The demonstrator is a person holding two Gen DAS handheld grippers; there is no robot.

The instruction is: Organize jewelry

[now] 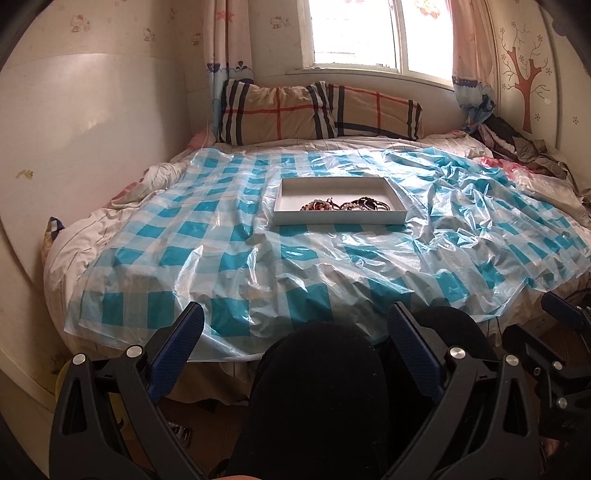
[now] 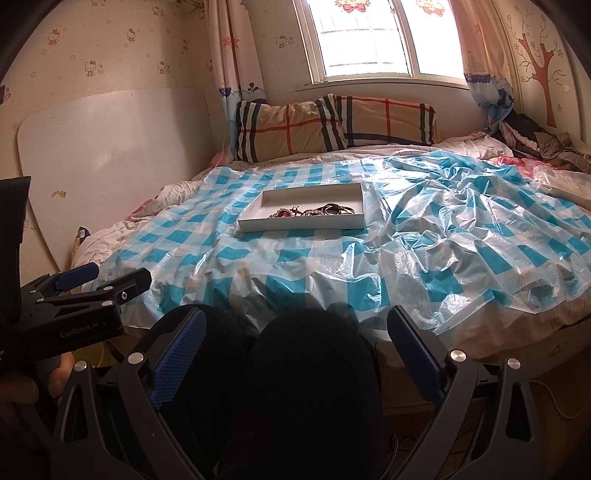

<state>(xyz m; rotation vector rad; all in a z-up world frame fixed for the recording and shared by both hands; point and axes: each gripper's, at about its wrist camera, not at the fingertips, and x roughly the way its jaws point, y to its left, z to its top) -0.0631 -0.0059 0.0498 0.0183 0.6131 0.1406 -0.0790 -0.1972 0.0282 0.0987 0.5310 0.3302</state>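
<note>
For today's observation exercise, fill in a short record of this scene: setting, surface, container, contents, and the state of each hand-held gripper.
setting: bedroom, bed under a window
surface: blue checked plastic sheet spread over the bed
container: shallow white tray on the sheet
contents: tangled jewelry along the tray's near side
left hand-held gripper: open, empty, short of the bed
right hand-held gripper: open, empty, short of the bed
also seen: plaid pillows

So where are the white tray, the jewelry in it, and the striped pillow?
white tray (image 1: 397,218): left wrist view, on its near front wall.
jewelry (image 1: 345,204): left wrist view, on the middle of the tangled pile.
striped pillow (image 2: 291,127): right wrist view, on its tan front face.
</note>
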